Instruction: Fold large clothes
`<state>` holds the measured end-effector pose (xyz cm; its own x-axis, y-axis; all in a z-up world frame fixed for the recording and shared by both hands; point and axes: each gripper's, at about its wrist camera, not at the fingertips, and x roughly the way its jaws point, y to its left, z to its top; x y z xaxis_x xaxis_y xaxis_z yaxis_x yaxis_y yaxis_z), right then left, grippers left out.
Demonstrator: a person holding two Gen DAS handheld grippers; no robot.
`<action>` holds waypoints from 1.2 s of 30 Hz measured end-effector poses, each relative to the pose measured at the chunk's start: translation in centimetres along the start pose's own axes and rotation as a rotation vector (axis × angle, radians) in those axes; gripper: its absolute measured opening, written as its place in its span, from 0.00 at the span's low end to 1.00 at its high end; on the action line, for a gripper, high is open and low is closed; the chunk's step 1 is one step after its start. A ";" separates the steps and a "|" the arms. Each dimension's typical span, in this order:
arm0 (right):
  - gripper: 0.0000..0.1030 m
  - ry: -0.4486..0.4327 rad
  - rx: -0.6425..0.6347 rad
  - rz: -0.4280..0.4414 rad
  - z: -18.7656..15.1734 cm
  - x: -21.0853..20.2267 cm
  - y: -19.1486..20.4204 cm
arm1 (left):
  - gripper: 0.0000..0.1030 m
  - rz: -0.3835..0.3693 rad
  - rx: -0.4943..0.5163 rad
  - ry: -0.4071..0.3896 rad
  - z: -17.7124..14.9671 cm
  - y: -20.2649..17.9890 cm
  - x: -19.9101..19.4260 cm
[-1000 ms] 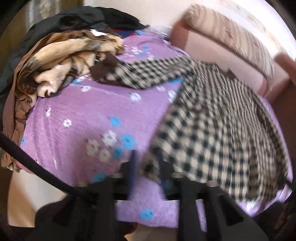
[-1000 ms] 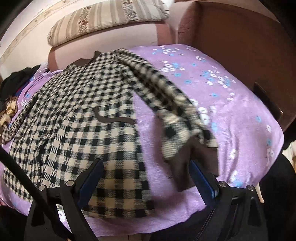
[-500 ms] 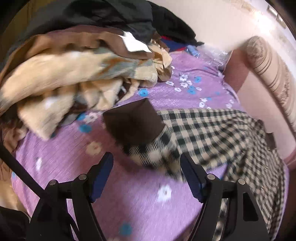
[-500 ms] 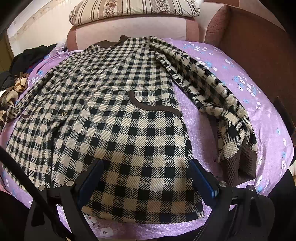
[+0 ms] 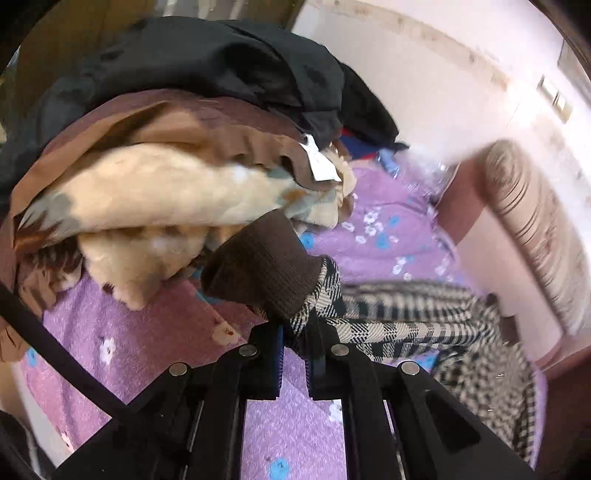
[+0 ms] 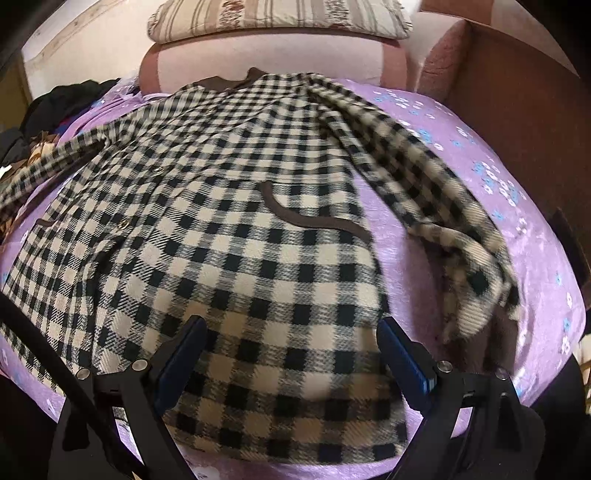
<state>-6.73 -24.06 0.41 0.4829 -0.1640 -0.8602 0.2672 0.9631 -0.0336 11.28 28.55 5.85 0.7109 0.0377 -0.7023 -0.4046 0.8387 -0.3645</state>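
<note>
Checked coat on the bed, left cuff pinched

Checked in black and cream, the coat (image 6: 236,236) lies spread front-up on the purple flowered bedspread (image 6: 480,155), its brown collar (image 6: 225,79) toward the pink headboard (image 6: 266,62) and a striped pillow (image 6: 277,14) on top of that. A wavy brown pocket trim (image 6: 314,219) shows on the chest.

The left gripper (image 5: 293,354) has its jaws drawn together on one sleeve (image 5: 388,325), just behind the brown knit cuff (image 5: 266,269). The cuff stands raised off the bedspread, and the sleeve runs back from the jaws to the coat body on the right. Close behind the cuff sits a heap of other clothes: a cream blanket (image 5: 155,199), brown fabric (image 5: 207,125) with a white tag (image 5: 319,164), and a black garment (image 5: 207,62) on top.

The right gripper (image 6: 291,354) hovers over the lower hem with its jaws wide apart and nothing between them; the blue pads (image 6: 404,356) frame the hem. The other sleeve (image 6: 436,206) lies stretched across the bedspread to the right of the body, blurred toward its end, with its brown cuff (image 6: 491,328) near the bed edge
</note>
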 end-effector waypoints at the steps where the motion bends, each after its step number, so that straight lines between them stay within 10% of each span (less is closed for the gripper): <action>1: 0.93 0.005 -0.007 0.008 0.1 0.2 0.4 | 0.08 -0.010 -0.007 0.009 -0.4 0.4 0.1; 12: 0.93 -0.089 -0.301 0.193 5.8 -1.1 13.3 | 0.12 -0.018 -0.148 0.163 -4.2 3.3 4.9; 25: 0.93 -0.188 -0.837 0.465 7.4 0.5 40.1 | 0.22 0.017 -0.265 0.088 -3.4 7.9 1.8; 36: 0.93 -0.206 -1.004 0.500 5.3 1.8 48.0 | 0.22 0.085 -0.348 -0.039 -1.2 11.8 -1.9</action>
<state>11.38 20.70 -0.08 0.5005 0.3435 -0.7947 -0.7368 0.6510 -0.1826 4.46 37.78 2.16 0.6847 0.1259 -0.7179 -0.6302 0.5970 -0.4964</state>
